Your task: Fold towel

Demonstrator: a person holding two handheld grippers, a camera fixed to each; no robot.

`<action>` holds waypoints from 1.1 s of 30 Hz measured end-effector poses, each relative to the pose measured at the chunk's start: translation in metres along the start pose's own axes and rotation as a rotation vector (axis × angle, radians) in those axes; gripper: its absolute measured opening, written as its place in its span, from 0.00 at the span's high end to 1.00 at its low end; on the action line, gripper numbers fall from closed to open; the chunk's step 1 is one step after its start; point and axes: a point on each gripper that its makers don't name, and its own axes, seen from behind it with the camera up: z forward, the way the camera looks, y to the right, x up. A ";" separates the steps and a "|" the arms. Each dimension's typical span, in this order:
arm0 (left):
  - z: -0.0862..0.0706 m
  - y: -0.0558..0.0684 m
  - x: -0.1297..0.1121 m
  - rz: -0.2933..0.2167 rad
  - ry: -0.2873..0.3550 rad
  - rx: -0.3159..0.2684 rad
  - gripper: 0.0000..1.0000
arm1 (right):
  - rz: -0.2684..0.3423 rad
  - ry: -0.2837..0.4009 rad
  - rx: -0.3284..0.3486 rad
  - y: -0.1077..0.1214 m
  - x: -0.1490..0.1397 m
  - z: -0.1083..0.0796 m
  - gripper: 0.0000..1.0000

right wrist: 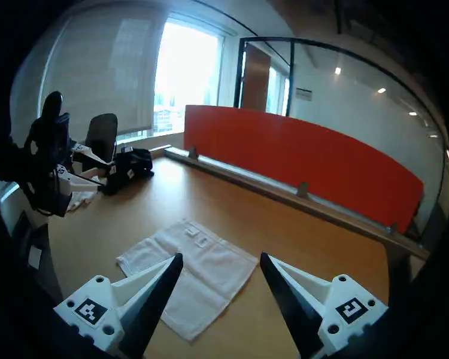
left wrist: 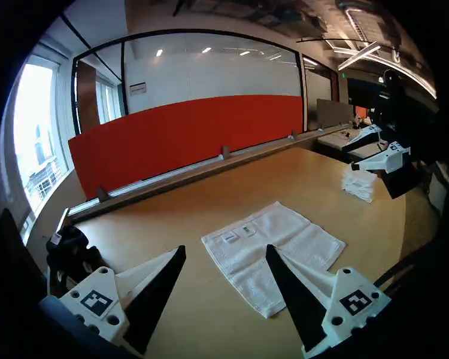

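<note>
The white towel (left wrist: 272, 251) lies spread flat on the wooden desk (left wrist: 224, 185), on the near side of the red partition (left wrist: 188, 137), with its label patch (facing up) on the edge nearer the partition. The left gripper (left wrist: 224, 250) and the right gripper (right wrist: 220, 256) both hover over the towel edge farthest from the partition, jaws spread wide and empty. The first fold looks not yet begun. To do it well, each gripper should pinch one corner of that far edge. Both should then lift together and carry the edge toward the partition, setting corner on corner.
</note>
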 end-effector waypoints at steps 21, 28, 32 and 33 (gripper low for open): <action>0.031 0.044 -0.075 0.007 -0.133 -0.080 0.01 | -0.040 -0.106 0.040 -0.018 -0.083 0.033 0.00; 0.043 0.058 -0.104 0.023 -0.191 -0.118 0.01 | -0.046 -0.156 0.067 -0.030 -0.115 0.043 0.00; 0.049 0.063 -0.120 0.020 -0.221 -0.134 0.01 | -0.049 -0.184 0.081 -0.037 -0.133 0.048 0.00; 0.051 0.065 -0.123 0.019 -0.228 -0.138 0.01 | -0.049 -0.191 0.084 -0.038 -0.137 0.049 0.00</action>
